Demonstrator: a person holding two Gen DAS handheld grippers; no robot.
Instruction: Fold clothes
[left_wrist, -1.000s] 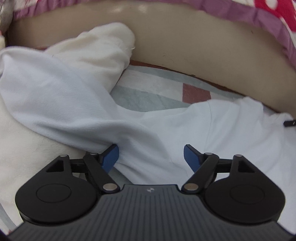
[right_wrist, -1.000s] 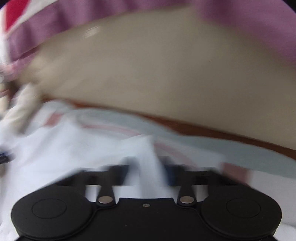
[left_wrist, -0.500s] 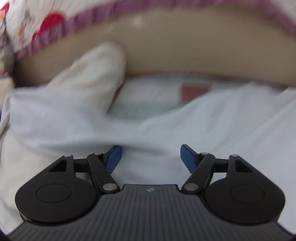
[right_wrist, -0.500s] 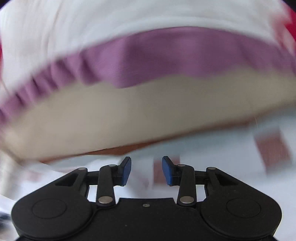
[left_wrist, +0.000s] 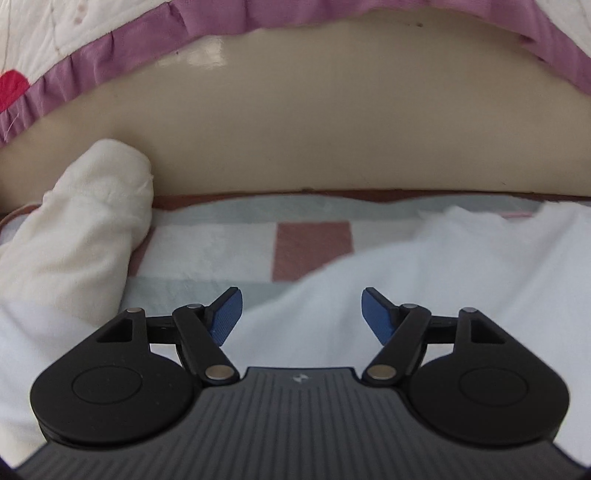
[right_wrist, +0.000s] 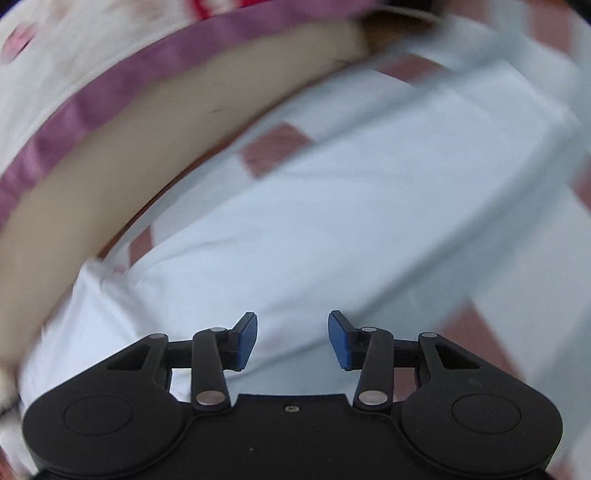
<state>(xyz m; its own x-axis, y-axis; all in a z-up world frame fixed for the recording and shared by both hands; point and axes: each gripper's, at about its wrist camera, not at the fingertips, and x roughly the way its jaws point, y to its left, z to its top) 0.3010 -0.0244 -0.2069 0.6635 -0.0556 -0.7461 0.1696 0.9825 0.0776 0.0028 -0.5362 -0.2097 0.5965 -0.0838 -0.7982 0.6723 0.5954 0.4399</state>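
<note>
Two grippers, neither holding anything: left gripper (left_wrist: 301, 314) spread wide, right gripper (right_wrist: 292, 339) moderately parted. The white shirt (left_wrist: 424, 295) lies on the checked blanket (left_wrist: 221, 243), filling the lower right of the left view. Judged light, limp and easily bunched; pinch a hem or seam edge, not mid-panel. A cream garment (left_wrist: 85, 221) sits at left.
</note>
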